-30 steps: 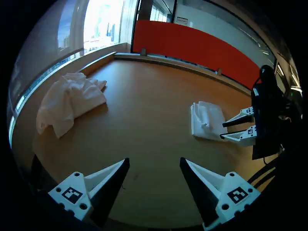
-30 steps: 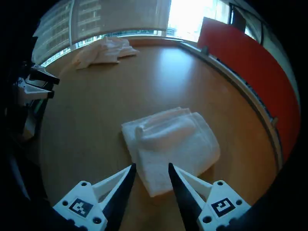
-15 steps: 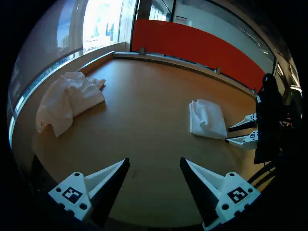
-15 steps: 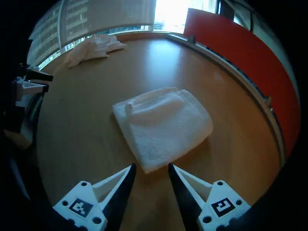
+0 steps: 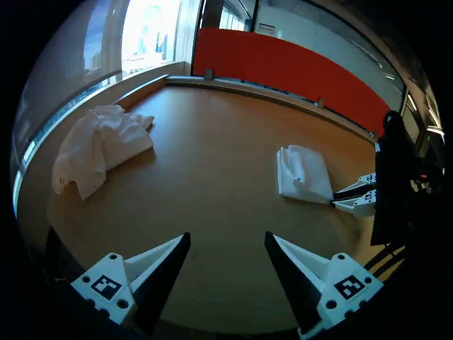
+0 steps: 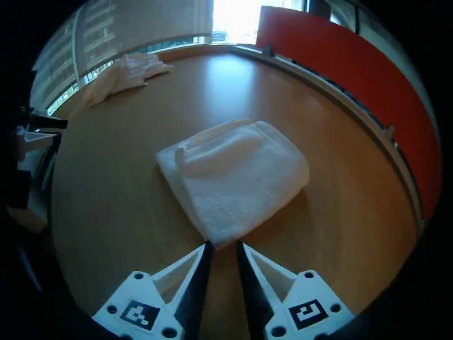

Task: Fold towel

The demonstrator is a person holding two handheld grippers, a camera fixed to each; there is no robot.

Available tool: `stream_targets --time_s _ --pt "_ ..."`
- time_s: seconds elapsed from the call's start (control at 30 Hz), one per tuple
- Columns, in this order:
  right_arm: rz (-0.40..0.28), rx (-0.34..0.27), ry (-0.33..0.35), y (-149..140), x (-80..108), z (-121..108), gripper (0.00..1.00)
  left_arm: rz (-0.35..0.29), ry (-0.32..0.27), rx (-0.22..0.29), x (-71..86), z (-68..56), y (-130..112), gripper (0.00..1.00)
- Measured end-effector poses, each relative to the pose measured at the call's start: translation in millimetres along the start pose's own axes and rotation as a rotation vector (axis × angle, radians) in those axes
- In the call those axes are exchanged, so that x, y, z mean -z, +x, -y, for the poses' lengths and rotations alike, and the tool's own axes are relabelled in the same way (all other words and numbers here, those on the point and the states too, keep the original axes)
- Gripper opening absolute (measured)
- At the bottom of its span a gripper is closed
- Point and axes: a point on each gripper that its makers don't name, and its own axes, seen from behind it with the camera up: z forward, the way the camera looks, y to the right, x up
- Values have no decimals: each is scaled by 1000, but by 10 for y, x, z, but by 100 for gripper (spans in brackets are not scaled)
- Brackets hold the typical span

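1. Left gripper (image 5: 226, 249): fingers spread wide, holding nothing, above the table (image 5: 215, 141).
2. Right gripper (image 6: 223, 245): fingers narrowly parted, nothing between them. The tips are just beside the towel's near corner.
3. Towel (image 6: 238, 170): folded, flat on the table, at 12 o'clock from the right gripper. In the left gripper view it lies at 2 o'clock.
4. Pile (image 5: 99, 147): crumpled white cloth at 10 o'clock, well apart from the towel.
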Motion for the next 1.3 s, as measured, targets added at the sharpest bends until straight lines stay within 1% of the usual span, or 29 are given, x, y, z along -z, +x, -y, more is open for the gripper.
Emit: stream_targets --time_s 0.13,0.2,0.33,0.5,0.7,0.87,1.1,1.3 --pt "-4 -24 -6 -31 -8 -13 12 2 -2 -1 4 -12 -11 97" --pt "-7 -30 -10 -41 -10 -18 6 2 -2 -2 7 -19 -14 97" --pt "-13 -35 -13 -48 -11 -26 4 2 -4 -5 13 -30 -14 97" --pt "-28 -31 -21 -15 -6 -40 3 2 -6 -10 16 -35 -9 97" --pt "-67 -29 -34 130 68 -75 3 -1 -11 -17 14 -50 21 97" --pt "-123 -28 -56 370 233 -157 3 -8 -20 -26 8 -79 91 97" --pt "-210 -9 -86 791 573 -309 3 -30 -31 -46 0 -123 250 97" --pt "-269 8 -103 1093 869 -405 3 -50 -44 -61 -5 -178 401 97"
